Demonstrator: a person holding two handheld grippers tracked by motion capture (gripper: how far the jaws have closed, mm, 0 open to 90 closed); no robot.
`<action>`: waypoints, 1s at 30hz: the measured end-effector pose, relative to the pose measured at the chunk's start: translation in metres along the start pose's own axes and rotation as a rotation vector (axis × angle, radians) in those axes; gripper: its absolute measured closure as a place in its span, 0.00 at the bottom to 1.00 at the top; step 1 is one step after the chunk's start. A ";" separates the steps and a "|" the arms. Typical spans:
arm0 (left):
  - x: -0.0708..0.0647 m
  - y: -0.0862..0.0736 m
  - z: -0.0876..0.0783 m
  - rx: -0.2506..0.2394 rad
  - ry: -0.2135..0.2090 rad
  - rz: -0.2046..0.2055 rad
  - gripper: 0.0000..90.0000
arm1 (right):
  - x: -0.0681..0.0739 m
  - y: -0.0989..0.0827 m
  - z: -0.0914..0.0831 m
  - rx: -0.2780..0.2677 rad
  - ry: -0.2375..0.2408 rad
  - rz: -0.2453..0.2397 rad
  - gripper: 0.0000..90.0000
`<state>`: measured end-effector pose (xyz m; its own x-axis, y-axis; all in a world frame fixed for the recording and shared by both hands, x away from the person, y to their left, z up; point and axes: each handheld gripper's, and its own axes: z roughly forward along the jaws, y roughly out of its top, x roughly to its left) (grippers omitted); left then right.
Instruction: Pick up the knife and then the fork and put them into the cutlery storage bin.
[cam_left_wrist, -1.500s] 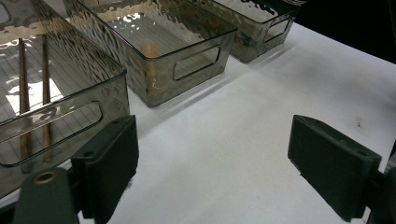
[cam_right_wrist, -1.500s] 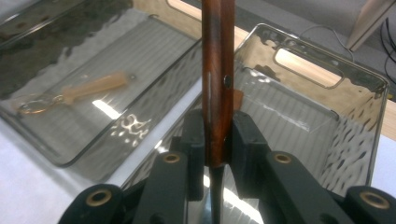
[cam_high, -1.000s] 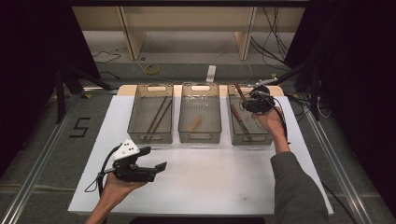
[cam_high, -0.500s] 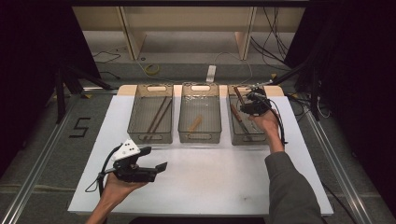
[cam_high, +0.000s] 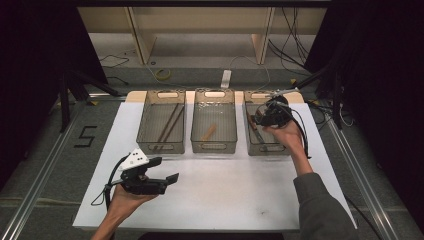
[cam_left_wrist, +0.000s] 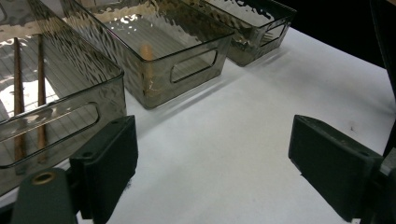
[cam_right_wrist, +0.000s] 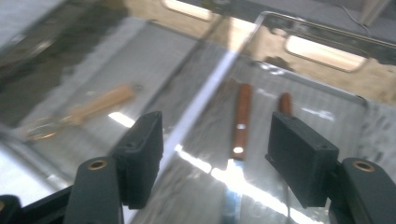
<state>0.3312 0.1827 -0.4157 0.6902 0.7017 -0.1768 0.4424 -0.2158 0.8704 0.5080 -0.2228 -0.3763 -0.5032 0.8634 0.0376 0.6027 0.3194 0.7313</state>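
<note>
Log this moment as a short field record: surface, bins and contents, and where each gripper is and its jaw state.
surface: white table
left bin: two dark wooden sticks
middle bin: one light wooden-handled item
right bin: brown-handled knife, plus a second brown handle beside it
left gripper: held low over the near left of the table, jaws open, nothing between them
right gripper: over the right bin, jaws open above the knife
</note>
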 end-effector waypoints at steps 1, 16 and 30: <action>0.000 0.000 0.000 0.000 0.000 0.002 0.17 | 0.003 -0.002 -0.003 -0.009 0.016 -0.012 0.39; 0.002 0.000 0.000 0.007 -0.008 -0.007 0.17 | 0.050 -0.034 -0.038 -0.115 0.160 -0.089 0.33; 0.001 0.000 0.000 0.004 -0.016 -0.004 0.17 | 0.068 -0.068 -0.054 -0.174 0.230 -0.094 0.29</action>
<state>0.3322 0.1836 -0.4164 0.6977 0.6915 -0.1873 0.4474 -0.2163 0.8678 0.3992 -0.2064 -0.3873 -0.6903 0.7161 0.1031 0.4421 0.3047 0.8436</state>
